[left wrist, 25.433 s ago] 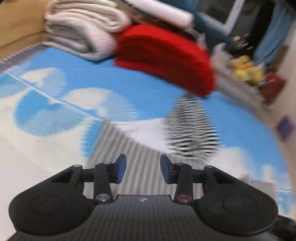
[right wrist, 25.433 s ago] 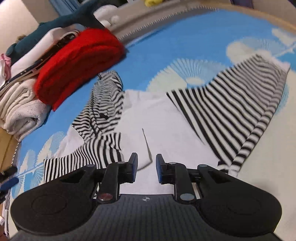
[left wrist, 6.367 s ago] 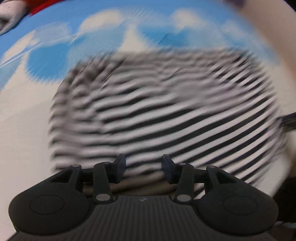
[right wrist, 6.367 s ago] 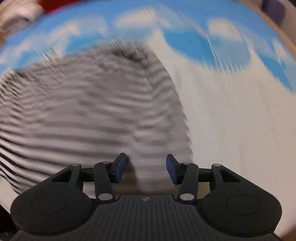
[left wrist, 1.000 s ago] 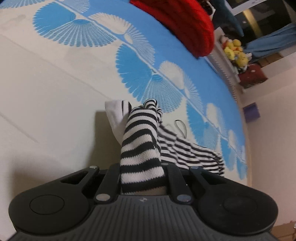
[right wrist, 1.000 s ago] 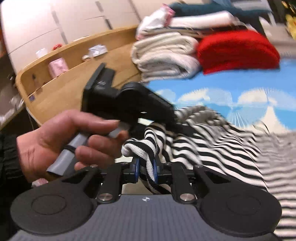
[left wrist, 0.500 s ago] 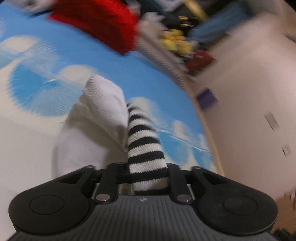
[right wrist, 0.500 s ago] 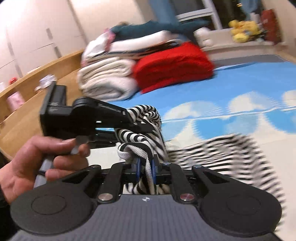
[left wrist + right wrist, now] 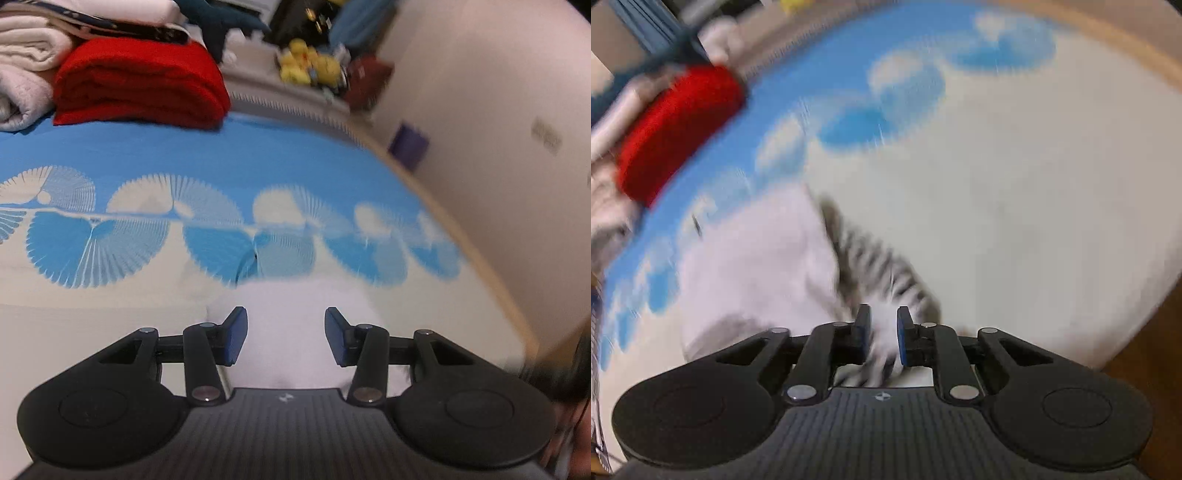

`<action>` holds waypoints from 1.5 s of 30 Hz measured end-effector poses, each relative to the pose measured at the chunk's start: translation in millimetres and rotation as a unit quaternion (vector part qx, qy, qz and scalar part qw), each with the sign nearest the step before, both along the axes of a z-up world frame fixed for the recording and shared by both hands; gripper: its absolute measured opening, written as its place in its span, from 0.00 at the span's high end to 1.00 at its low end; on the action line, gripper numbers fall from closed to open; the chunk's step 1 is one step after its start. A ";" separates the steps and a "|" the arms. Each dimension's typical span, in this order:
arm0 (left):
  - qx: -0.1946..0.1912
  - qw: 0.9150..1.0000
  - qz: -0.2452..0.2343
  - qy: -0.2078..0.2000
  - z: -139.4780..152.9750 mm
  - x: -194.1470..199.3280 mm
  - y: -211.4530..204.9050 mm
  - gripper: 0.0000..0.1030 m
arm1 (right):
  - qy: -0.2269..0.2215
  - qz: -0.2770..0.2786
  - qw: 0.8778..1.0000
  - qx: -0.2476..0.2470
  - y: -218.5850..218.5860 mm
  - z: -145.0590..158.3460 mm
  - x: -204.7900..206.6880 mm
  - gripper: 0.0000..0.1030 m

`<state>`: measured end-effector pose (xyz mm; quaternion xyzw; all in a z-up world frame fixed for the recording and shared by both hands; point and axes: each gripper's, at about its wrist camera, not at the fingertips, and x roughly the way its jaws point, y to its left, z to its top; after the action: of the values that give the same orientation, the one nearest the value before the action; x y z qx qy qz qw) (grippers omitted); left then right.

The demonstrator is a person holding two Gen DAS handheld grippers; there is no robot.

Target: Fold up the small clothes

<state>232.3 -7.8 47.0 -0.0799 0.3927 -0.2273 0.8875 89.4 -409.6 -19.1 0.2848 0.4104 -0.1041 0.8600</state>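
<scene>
Both views low over the bedspread [image 9: 229,155], sharing the red blanket [image 9: 136,85] beyond

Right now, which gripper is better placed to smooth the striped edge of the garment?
Right gripper: its jaws sit narrow over the black-and-white striped knit garment. The left gripper hangs open above its white side.

Bed covered by a blue-and-cream bedspread [image 9: 229,162] with a fan-shaped shell print. At the far end, a folded red blanket [image 9: 140,83] beside a stack of pale folded towels [image 9: 22,74]; dark and white items lie on top. Beyond them a ledge [image 9: 280,92] carries yellow soft toys [image 9: 308,66] and a dark red object. Plain pale wall [image 9: 480,103] to the right, with a purple patch [image 9: 409,142] low down. Wooden bed edge [image 9: 1108,33] curves along the side. Right wrist view heavily blurred. Indoor light, warm.
</scene>
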 end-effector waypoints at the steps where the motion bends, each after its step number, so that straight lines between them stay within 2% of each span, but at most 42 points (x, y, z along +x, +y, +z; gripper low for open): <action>1: 0.009 1.000 -0.006 0.008 -3.7 -3.8 -0.1 0.51 | -0.019 0.004 1.000 -0.008 -2.3 7.2 1.1 0.66; 2: 0.016 1.000 -0.010 0.016 -7.9 -7.6 -1.9 0.51 | -0.036 0.015 0.999 -0.017 -4.1 13.4 4.3 0.52; 3: 0.020 0.999 -0.012 0.025 -14.2 -12.8 -2.6 0.51 | -0.046 0.032 0.998 -0.025 -5.3 17.5 11.5 0.49; 6: 0.027 0.997 -0.006 0.072 -35.3 -20.9 -5.2 0.51 | -0.044 0.081 0.996 -0.014 -8.6 11.8 40.9 0.47; 10: 0.086 0.993 -0.013 0.084 -51.7 -18.3 -16.7 0.50 | 0.015 0.121 0.990 0.073 -7.3 -32.9 70.0 0.46; 11: 0.092 0.991 -0.015 0.093 -57.4 -16.5 -19.0 0.50 | 0.040 0.124 0.988 0.080 -3.6 -43.1 78.6 0.46; 15: 0.110 0.984 -0.034 0.133 -76.0 -12.7 -30.5 0.50 | 0.052 0.139 0.986 0.074 12.7 -56.9 97.5 0.46; 16: 0.117 0.983 -0.041 0.137 -78.9 -13.5 -34.0 0.50 | 0.060 0.147 0.984 0.075 17.0 -60.1 102.0 0.48; 17: 0.121 0.981 -0.048 0.140 -82.2 -13.1 -37.5 0.49 | 0.067 0.154 0.984 0.064 24.1 -63.3 104.9 0.57; 18: 0.124 0.981 -0.053 0.143 -84.1 -13.5 -40.0 0.49 | 0.067 0.160 0.984 0.050 29.6 -60.7 106.2 0.83; 19: 0.126 0.980 -0.057 0.142 -86.0 -13.5 -42.0 0.49 | 0.061 0.166 0.983 0.045 31.7 -58.3 106.7 0.96; 22: 0.118 0.981 -0.065 0.139 -87.0 -16.2 -44.0 0.49 | -0.011 0.149 0.986 0.069 21.9 -28.7 96.0 0.96; 24: 0.111 0.981 -0.076 0.139 -87.9 -16.7 -47.1 0.48 | -0.081 0.131 0.983 0.101 9.0 -1.0 78.0 0.97; 26: 0.121 0.978 -0.096 0.140 -91.8 -18.0 -55.9 0.43 | -0.120 0.117 0.979 0.113 2.0 15.4 59.8 0.97; 27: 0.138 0.975 -0.107 0.140 -96.8 -18.9 -61.8 0.42 | -0.120 0.114 0.981 0.103 -0.4 18.2 54.1 0.97; 28: 0.157 0.970 -0.117 0.145 -103.5 -19.0 -69.5 0.41 | -0.105 0.113 0.985 0.079 1.2 15.6 53.5 0.97; 29: 0.179 0.964 -0.125 0.153 -112.1 -19.7 -75.1 0.38 | -0.071 0.112 0.990 0.051 4.3 7.2 56.8 0.97; 30: 0.197 0.958 -0.131 0.161 -119.4 -20.0 -80.0 0.37 | -0.016 0.113 0.993 0.029 6.9 -9.6 66.2 0.97; 32: 0.239 0.945 -0.141 0.171 -133.2 -25.1 -86.4 0.34 | 0.070 0.110 0.991 0.012 8.2 -41.1 78.0 0.99; 34: 0.256 0.940 -0.147 0.168 -136.4 -28.4 -87.0 0.33 | 0.119 0.118 0.985 -0.049 13.8 -54.7 81.9 0.99; 35: 0.252 0.942 -0.145 0.170 -135.4 -27.9 -84.4 0.32 | 0.128 0.129 0.981 -0.065 16.3 -55.3 82.8 0.98; 37: 0.233 0.947 -0.141 0.173 -130.5 -25.0 -77.0 0.32 | 0.093 0.113 0.988 -0.053 12.4 -42.1 79.1 0.95; 39: 0.210 0.955 -0.131 0.166 -122.6 -20.6 -68.0 0.32 | 0.000 0.116 0.992 -0.048 13.5 -12.6 68.3 0.95; 41: 0.174 0.965 -0.113 0.159 -112.4 -14.9 -55.7 0.32 | -0.065 0.156 0.984 -0.049 23.6 6.0 58.4 0.95; 42: 0.160 0.970 -0.100 0.154 -107.8 -11.6 -51.0 0.32 | -0.074 0.191 0.978 -0.033 31.3 6.9 57.7 0.91; 43: 0.143 0.976 -0.083 0.144 -100.8 -6.6 -46.7 0.32 | -0.062 0.226 0.972 -0.013 39.1 1.5 60.5 0.90; 44: 0.131 0.980 -0.071 0.134 -96.5 -3.3 -42.7 0.32 | -0.035 0.260 0.965 -0.004 48.3 -8.1 64.0 0.89; 45: 0.120 0.983 -0.057 0.126 -93.0 0.4 -39.4 0.32 | 0.001 0.291 0.956 -0.025 60.5 -20.2 67.2 0.89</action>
<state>232.7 -47.2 -45.9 0.0222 0.5299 -0.2172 0.8195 156.7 -349.0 -39.4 0.1311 0.4735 0.1404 0.8596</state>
